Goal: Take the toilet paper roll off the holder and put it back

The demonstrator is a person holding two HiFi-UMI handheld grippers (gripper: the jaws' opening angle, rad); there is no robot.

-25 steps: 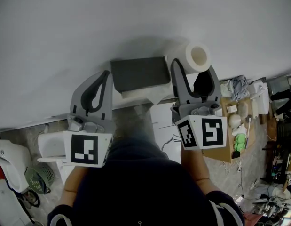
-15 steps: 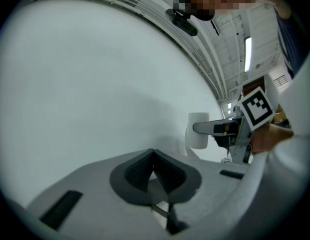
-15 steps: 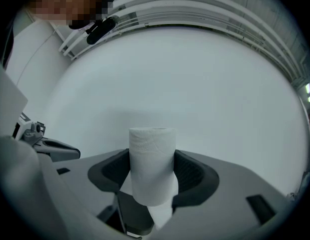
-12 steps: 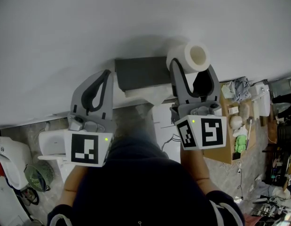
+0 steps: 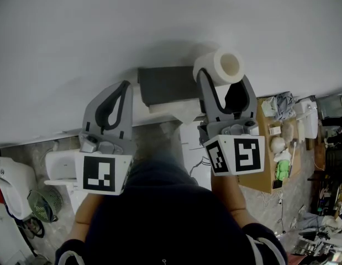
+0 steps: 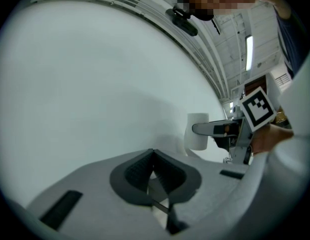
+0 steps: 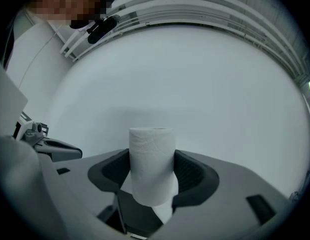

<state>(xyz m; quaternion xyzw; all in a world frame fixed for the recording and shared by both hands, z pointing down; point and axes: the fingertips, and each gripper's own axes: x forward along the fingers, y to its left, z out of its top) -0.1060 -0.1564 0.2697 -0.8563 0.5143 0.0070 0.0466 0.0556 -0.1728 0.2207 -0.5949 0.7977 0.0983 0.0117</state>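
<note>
The white toilet paper roll (image 5: 225,65) is held against the white wall, just right of the dark grey box-shaped holder (image 5: 166,85). My right gripper (image 5: 223,77) is shut on the roll, one jaw on each side of it. In the right gripper view the roll (image 7: 151,159) stands upright between the dark pads, its lower end hidden in the right gripper (image 7: 152,170). My left gripper (image 5: 124,88) is shut on nothing, left of the holder and a little below it. In the left gripper view its jaws (image 6: 153,159) meet, and the roll (image 6: 197,132) shows further right.
A pale strip (image 5: 162,107) sits under the holder. On the floor below are a white fixture (image 5: 60,167) at the left, a green basket-like object (image 5: 42,208), and a cardboard box (image 5: 275,148) with small items at the right. The person's dark torso (image 5: 165,214) fills the bottom.
My right gripper has carried the roll slightly left, so it now just overlaps the holder's right end. The left gripper has stayed put.
</note>
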